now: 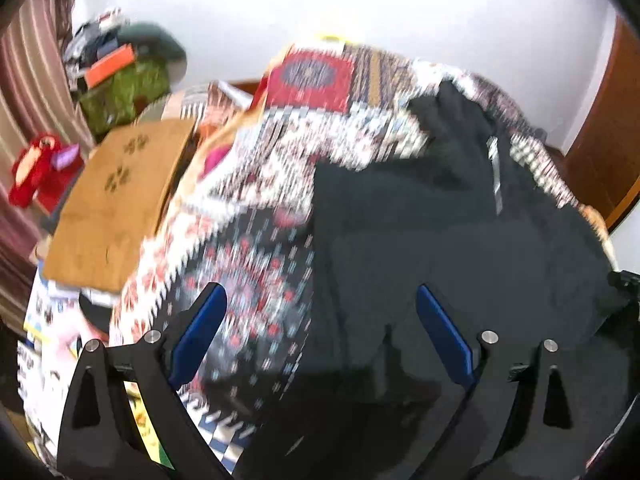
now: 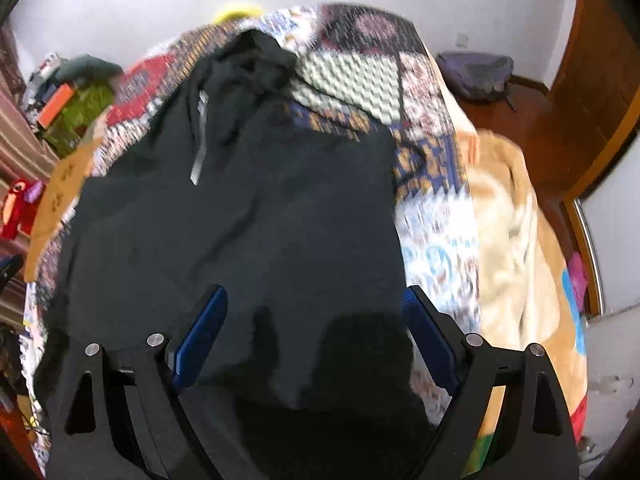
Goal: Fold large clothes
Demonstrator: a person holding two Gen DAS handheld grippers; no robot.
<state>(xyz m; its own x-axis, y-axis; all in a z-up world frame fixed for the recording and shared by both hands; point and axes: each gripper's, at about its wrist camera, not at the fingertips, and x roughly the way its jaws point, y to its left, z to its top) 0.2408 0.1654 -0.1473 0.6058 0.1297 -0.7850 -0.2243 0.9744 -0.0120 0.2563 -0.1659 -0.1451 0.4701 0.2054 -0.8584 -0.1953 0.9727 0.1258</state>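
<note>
Where quilt (image 2: 436, 236) shows, garment (image 2: 240, 220) edge straight

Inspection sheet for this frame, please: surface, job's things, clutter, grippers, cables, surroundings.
Surface: bed with patterned quilt.
Job's things: black garment spread on the quilt, grey stripe facing up.
Clutter: beige blanket at the bed's right; wooden board, red toy, green box at left.
Grippers: left hand-held gripper and right hand-held gripper open, nothing held.
Cables: nothing seen.
Surroundings: white wall, striped curtain, wooden door.
</note>
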